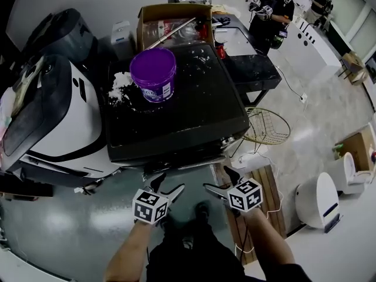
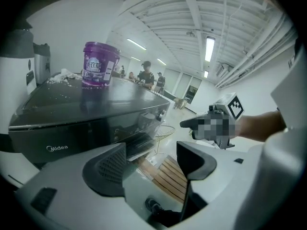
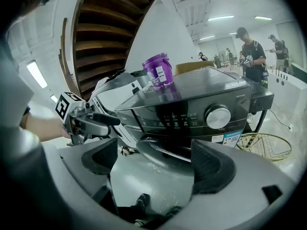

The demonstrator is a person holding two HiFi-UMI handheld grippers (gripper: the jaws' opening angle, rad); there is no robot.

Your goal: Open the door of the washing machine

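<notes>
The 2 grippers, left gripper (image 1: pixel 167 188) and right gripper (image 1: pixel 220 181), have their jaws spread and hold nothing. Just ahead of the right one, under the control panel of the Midea washing machine (image 1: pixel 194 107), the door (image 3: pixel 160 153) shows its curved rim running sideways. The right gripper looks better placed for it.

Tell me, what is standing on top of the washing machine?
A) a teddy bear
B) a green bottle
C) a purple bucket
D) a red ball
C: a purple bucket with a label stands upright on the dark top of the washing machine, next to some white spilled stuff.
</notes>
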